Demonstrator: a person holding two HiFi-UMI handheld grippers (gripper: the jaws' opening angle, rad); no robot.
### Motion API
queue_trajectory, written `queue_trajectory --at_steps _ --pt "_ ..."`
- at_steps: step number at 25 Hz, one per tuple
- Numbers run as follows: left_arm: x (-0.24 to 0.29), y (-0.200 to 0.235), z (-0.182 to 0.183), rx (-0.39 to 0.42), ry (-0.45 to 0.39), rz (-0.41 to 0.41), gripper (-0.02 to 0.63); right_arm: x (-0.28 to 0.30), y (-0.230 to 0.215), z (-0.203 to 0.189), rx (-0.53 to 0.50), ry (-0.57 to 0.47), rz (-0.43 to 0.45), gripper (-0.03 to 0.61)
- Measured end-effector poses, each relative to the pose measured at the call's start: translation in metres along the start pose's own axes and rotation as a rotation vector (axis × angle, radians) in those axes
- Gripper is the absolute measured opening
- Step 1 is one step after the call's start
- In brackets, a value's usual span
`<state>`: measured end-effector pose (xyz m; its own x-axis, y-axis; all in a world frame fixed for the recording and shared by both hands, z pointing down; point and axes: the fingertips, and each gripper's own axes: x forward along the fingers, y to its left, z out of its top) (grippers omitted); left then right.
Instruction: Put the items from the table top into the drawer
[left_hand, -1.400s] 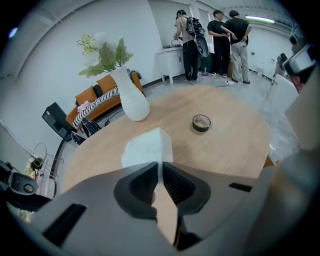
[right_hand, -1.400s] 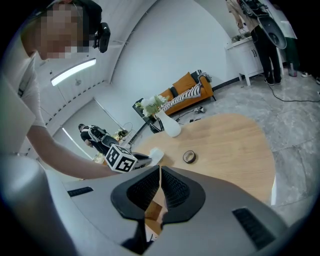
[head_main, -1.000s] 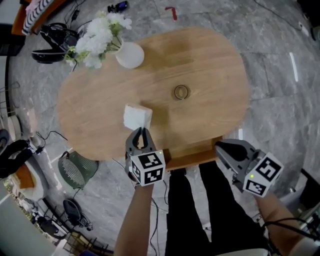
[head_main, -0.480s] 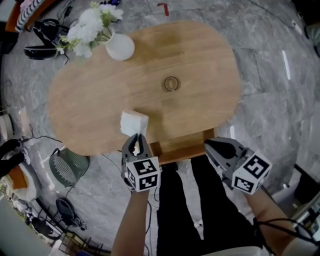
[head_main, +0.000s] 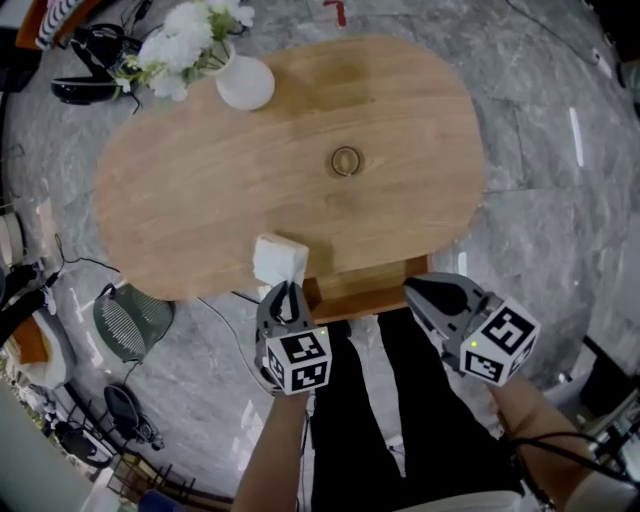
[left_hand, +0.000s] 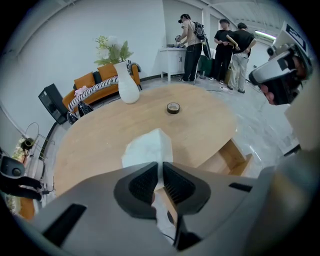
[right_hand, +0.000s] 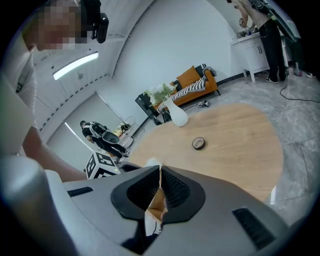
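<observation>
My left gripper (head_main: 286, 288) (left_hand: 161, 167) is shut on the near edge of a white tissue pack (head_main: 279, 260) (left_hand: 148, 150). The pack lies at the near rim of the oval wooden table (head_main: 200, 190), just left of the open wooden drawer (head_main: 362, 290) (left_hand: 231, 159). My right gripper (head_main: 412, 290) (right_hand: 160, 172) hovers at the drawer's right end, its jaws together and empty. A small tape roll (head_main: 345, 160) (left_hand: 173, 107) (right_hand: 198, 143) lies in the middle of the table. At the far left a white vase of flowers (head_main: 245, 82) (left_hand: 128, 86) (right_hand: 178, 116) stands.
The person's black-trousered legs (head_main: 400, 400) stand right under the drawer. A green wire basket (head_main: 127, 322) and cables lie on the floor to the left. Several people (left_hand: 220, 45) stand by a counter beyond the table, with an orange sofa (left_hand: 95, 82) behind the vase.
My left gripper has pulled the white tissue pack toward the table's near edge, closer to the drawer. The right gripper has stayed about where it was.
</observation>
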<state>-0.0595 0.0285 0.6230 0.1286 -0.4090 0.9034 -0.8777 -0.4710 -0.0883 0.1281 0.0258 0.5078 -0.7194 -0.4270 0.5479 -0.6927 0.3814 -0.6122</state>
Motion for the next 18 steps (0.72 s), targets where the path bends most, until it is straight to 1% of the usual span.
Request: queue_trajectory --at_steps 10,18 --pt "-0.011 -0.033 -0.037 -0.057 0.045 -0.003 0.035 0.004 -0.003 -0.003 -0.024 0.039 0.033 0.035" --pt "-0.02 -0.054 -0.054 -0.115 0.059 0.006 0.035 0.006 -0.002 -0.002 -0.062 0.07 0.056 0.035"
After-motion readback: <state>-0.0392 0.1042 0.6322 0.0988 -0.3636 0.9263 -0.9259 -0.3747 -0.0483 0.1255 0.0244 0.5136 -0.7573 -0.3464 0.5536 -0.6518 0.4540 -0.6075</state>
